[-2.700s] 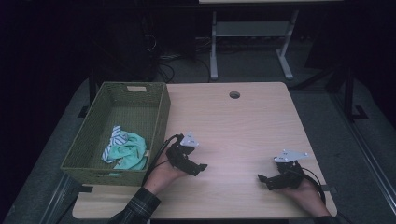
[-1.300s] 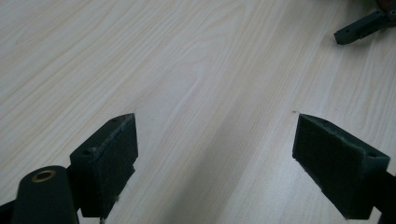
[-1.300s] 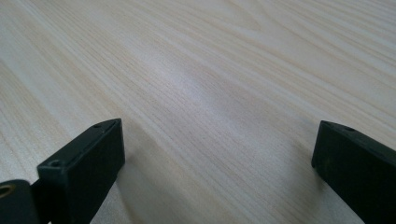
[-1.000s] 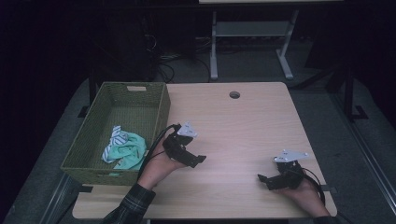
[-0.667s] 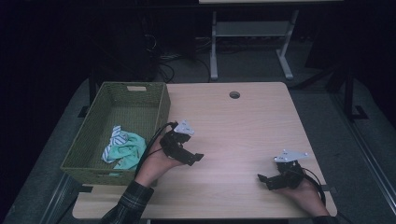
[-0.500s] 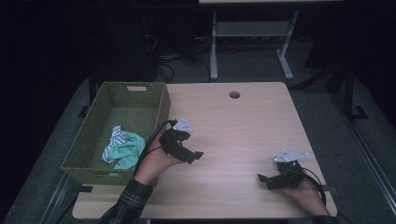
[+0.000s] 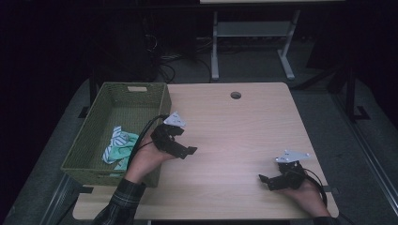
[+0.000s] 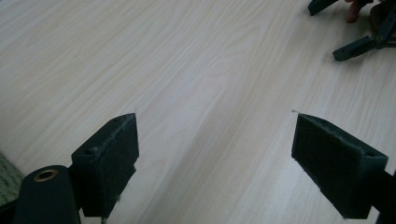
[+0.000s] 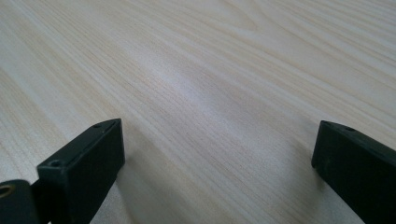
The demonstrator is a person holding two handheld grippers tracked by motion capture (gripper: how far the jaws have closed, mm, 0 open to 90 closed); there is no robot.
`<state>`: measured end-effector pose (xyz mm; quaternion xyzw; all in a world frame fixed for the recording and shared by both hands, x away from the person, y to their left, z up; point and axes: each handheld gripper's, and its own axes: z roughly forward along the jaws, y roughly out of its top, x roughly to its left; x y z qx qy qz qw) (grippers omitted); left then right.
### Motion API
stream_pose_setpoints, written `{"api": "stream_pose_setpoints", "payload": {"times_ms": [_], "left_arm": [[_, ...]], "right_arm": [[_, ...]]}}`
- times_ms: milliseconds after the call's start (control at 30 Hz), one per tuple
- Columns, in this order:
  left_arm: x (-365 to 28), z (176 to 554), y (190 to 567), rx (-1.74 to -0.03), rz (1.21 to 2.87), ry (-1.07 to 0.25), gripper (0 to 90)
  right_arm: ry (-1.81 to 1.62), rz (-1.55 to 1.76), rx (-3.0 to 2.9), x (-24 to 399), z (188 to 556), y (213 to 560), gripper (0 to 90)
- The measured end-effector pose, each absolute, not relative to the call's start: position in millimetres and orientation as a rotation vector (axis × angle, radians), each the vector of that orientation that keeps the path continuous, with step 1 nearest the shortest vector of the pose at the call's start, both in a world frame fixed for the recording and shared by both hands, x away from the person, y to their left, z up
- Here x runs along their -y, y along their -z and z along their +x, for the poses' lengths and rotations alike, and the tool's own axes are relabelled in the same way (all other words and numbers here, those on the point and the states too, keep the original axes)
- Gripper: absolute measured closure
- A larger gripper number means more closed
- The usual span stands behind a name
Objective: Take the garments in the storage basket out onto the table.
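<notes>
My left gripper hovers just right of the green woven basket, held by a hand in a plaid sleeve. Its jaws stand wide open over bare wood, with nothing between them. My right gripper rests low near the table's front right, also open and empty. In the left gripper view, the right gripper's dark jaws show at the top right. A crumpled white and mint cloth lies inside the basket.
The light wooden table has a round cable hole near its far edge. The basket takes up the table's left side. Beyond the table stands a white metal frame on a dark floor.
My left gripper has drifted up and left, closer to the basket's right wall. The right gripper has stayed where it was.
</notes>
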<state>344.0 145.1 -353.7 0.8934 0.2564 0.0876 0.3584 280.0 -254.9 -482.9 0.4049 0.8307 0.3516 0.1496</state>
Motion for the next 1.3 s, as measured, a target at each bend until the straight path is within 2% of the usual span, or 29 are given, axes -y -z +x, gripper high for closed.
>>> {"api": "stream_pose_setpoints", "payload": {"times_ms": [267,333,1300], "left_arm": [[-163,342,341,-0.686,2.267,-0.254,14.9],[-169,342,339,-0.685,2.261,-0.253,18.6],[-235,343,328,-0.834,2.212,-0.332,18.8]], "right_arm": [[-1.010,1.163,-2.387,255,280,483,2.1],[-1.008,1.161,-2.388,255,280,483,2.1],[-1.009,1.162,-2.388,255,280,483,2.1]]}}
